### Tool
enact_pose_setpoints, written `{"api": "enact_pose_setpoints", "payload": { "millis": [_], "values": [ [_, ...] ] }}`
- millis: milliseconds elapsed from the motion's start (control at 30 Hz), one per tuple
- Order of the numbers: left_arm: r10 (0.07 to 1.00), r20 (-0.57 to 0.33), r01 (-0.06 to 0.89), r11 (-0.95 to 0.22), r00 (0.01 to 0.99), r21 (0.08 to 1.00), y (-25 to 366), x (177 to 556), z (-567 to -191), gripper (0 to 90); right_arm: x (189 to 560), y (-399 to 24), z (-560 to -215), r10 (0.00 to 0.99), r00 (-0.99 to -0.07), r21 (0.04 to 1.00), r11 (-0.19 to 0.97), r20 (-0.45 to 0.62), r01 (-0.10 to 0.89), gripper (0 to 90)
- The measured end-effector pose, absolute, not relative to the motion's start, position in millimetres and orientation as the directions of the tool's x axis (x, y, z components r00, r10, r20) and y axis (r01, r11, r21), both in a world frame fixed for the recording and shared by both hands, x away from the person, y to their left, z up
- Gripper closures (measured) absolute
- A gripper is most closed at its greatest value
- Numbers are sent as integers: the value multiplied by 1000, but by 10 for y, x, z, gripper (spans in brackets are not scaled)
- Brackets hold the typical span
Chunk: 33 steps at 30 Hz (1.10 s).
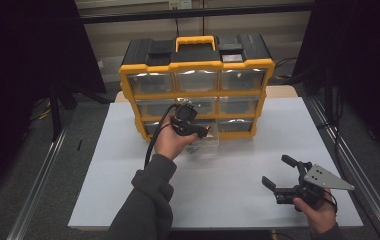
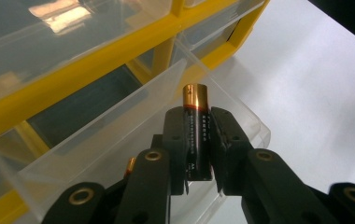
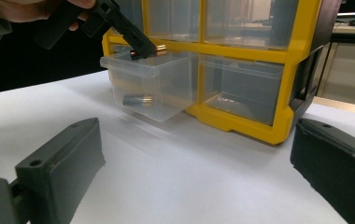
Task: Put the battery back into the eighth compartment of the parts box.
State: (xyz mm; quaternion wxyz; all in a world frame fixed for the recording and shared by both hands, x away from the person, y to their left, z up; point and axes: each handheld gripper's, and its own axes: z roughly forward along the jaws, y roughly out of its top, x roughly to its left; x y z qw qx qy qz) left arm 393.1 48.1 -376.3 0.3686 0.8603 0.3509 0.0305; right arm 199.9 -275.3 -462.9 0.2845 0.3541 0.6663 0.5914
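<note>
glossy battery (image 2: pixel 196 135) with coppery metallic end; clear smooth plastic drawer (image 3: pixel 152 86); yellow plastic organiser (image 1: pixel 196 85); matt white table (image 1: pixel 238 180).

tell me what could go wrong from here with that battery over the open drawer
1. The left gripper pinches the battery by its sides alone; it could slip or tilt out.
2. It hangs near the clear drawer's front rim, so a release might land it on the table.
3. Dropped, it may strike the other battery lying inside.

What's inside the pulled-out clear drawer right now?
One battery lies on the floor of the clear drawer. The left gripper holds a second battery above its open top. The drawer's back end, inside the organizer, is hidden.
</note>
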Motion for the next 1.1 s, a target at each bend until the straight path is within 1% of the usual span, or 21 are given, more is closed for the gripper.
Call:
{"api": "enact_pose_setpoints", "payload": {
  "millis": [267,700,733,767,800,833,933,967,1000,1033,1100],
  "values": [
    [641,-209,596,-474,738,648,403,3966,-3836,774,1998,-2758,-4630,807,-589,989,51,40,137,20],
    [633,-212,595,-484,744,642,350,3996,-3917,772,2000,-2749,-4631,806,-591,989,48,43,137,20],
    [633,-212,595,-484,744,642,350,3996,-3917,758,2000,-2749,-4631,806,-591,989,48,43,137,20],
    [623,-213,587,-490,753,645,353,4004,-3926,683,1998,-2755,-4627,806,-591,989,47,43,137,20],
    [617,-223,585,-479,755,655,350,4002,-3925,683,1998,-2755,-4627,806,-591,989,47,43,137,20],
    [610,-207,564,-480,765,672,364,3983,-3895,632,2005,-2755,-4629,805,-592,990,43,45,134,20],
    [592,-225,552,-458,774,697,380,3950,-3854,609,2009,-2760,-4635,802,-596,990,54,36,132,20],
    [583,-217,539,-462,783,704,408,3915,-3814,542,2007,-2757,-4638,803,-594,989,53,42,141,20],
    [583,-217,539,-462,783,704,408,3915,-3814,502,2007,-2757,-4638,803,-594,989,53,42,141,20],
    [575,-218,526,-449,789,722,429,3883,-3801,502,2007,-2757,-4643,802,-595,989,53,42,140,20],
    [555,-213,504,-446,804,739,498,3807,-3765,467,2002,-2758,-4641,806,-590,989,47,46,140,20]
  ]
}}
